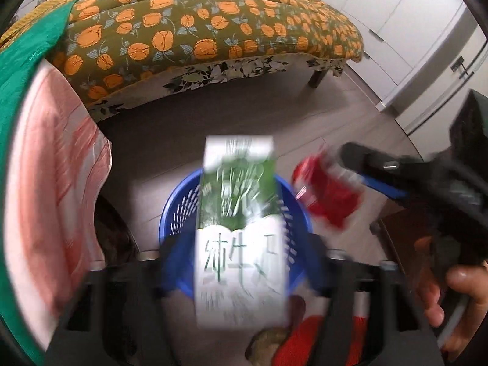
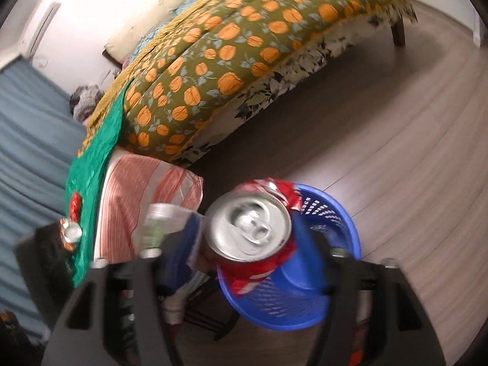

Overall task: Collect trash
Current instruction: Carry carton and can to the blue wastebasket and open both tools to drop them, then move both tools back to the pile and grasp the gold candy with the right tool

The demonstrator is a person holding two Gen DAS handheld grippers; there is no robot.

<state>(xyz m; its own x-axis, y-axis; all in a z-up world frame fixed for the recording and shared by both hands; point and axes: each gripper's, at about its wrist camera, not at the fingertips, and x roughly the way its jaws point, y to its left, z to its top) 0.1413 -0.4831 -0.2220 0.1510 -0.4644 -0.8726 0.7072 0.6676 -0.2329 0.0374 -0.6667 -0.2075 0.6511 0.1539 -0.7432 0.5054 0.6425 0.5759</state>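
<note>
My left gripper (image 1: pixel 241 244) is shut on a green and white milk carton (image 1: pixel 239 213) and holds it upright above a blue plastic basket (image 1: pixel 178 204) on the floor. My right gripper (image 2: pixel 244 244) is shut on a crushed red soda can (image 2: pixel 250 228), silver top toward the camera, above the basket (image 2: pixel 329 228). In the left wrist view the right gripper (image 1: pixel 344 164) and the red can (image 1: pixel 329 195) hang at the right of the basket. The basket's inside is mostly hidden.
A bed with an orange-flowered green quilt (image 1: pixel 189 30) stands behind the basket. A pink striped cloth (image 1: pixel 52 183) and a green cloth (image 1: pixel 27 55) hang at the left. White cupboards (image 1: pixel 411 30) line the far right. Wooden floor (image 2: pixel 411 167) lies around the basket.
</note>
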